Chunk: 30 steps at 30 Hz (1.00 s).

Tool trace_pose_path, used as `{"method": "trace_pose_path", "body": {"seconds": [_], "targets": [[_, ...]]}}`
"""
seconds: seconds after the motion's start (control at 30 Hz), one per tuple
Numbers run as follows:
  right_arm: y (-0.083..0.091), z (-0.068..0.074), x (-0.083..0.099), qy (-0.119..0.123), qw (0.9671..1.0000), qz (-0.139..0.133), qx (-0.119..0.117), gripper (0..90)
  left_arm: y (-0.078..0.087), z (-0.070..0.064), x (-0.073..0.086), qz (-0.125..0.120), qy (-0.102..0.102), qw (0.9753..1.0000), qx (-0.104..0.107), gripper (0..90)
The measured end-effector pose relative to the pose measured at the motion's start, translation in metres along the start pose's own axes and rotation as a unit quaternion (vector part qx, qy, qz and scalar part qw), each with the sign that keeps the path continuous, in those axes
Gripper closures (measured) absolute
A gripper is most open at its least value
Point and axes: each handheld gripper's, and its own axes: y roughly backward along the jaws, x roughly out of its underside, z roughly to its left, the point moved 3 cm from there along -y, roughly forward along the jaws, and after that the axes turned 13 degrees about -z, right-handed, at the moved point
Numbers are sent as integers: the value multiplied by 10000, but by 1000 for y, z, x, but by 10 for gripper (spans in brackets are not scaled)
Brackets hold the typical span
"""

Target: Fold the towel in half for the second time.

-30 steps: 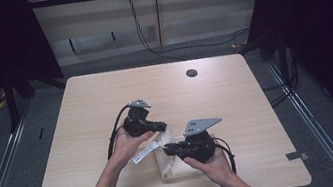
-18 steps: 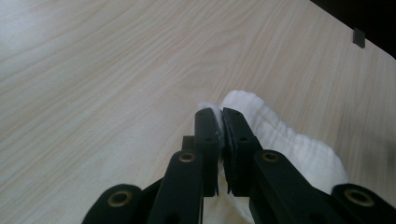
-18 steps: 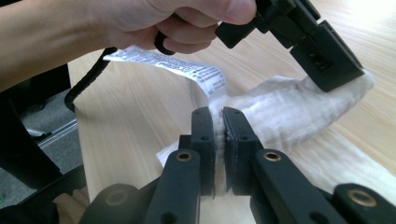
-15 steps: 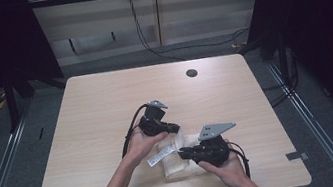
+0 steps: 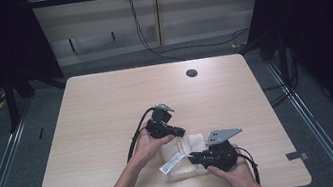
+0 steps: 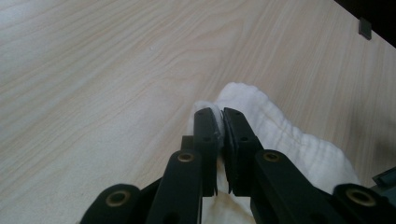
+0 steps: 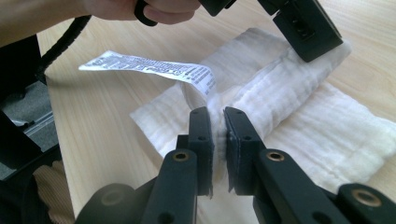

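Note:
A white folded cloth lies near the table's front edge, with a printed care label sticking out at its left. My left gripper pinches the cloth's far edge, jaws shut on a fold of the cloth. My right gripper is shut on the cloth's near fold beside the label. In the right gripper view the cloth forms a raised roll between both grippers, and the left gripper's jaws clamp its far end.
The light wooden table has a dark round grommet hole at the back right. Black cables trail from both grippers. Dark floor and metal rails lie beyond the table's sides.
Both grippers have shifted right and toward the front edge, taking the cloth with them. The cloth is now more bunched between them.

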Motion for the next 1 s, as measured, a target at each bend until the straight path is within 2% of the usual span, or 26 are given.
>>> {"method": "trace_pose_path", "body": {"seconds": [0.13, 0.2, 0.23, 0.27, 0.4, 0.43, 0.5, 0.57, 0.67, 0.73, 0.8, 0.87, 0.97, 1.0], "targets": [[3, 1, 0, 69, 10000, 69, 0, 806, -4, -4, -4, 47, -37, 10000, 14, 831], [5, 0, 1, 58, 9999, 82, 8, 785, -6, -5, -4, 17, 28, 10000, 62, 826], [6, 0, 3, 45, 9999, 106, 26, 781, -10, -4, -4, 86, 13, 10000, 33, 822], [6, -1, 4, 40, 9999, 109, 43, 775, -13, -4, -3, 44, 65, 9999, 80, 818], [10, -4, 8, -69, 9999, 98, 86, 732, -19, -6, -2, 59, 65, 9998, 176, 802], [11, -4, 9, -105, 9998, 79, 120, 724, -20, -7, -2, 65, 69, 9999, 121, 801], [11, -5, 13, -108, 9998, 118, 136, 701, -23, -6, -3, 26, 98, 9998, 181, 783], [11, -5, 15, -60, 9997, 175, 164, 652, -25, -8, -4, 7, 112, 9998, 179, 757], [13, -6, 17, -172, 9993, 192, 258, 577, -27, -9, -4, -19, 115, 9995, 290, 738], [13, -7, 18, -108, 9992, 251, 308, 538, -29, -11, -5, -58, 142, 9993, 331, 722], [14, -9, 18, -151, 9989, 285, 326, 492, -28, -11, -5, -14, 70, 9993, 355, 704], [15, -12, 18, -225, 9985, 299, 406, 450, -27, -13, -6, -139, 91, 9990, 413, 679], [18, -14, 16, -286, 9985, 200, 425, 422, -24, -13, -7, -175, 52, 9992, 345, 617], [21, -16, 14, -332, 9979, 149, 535, 370, -21, -12, -8, -213, 49, 9993, 297, 609]]}}
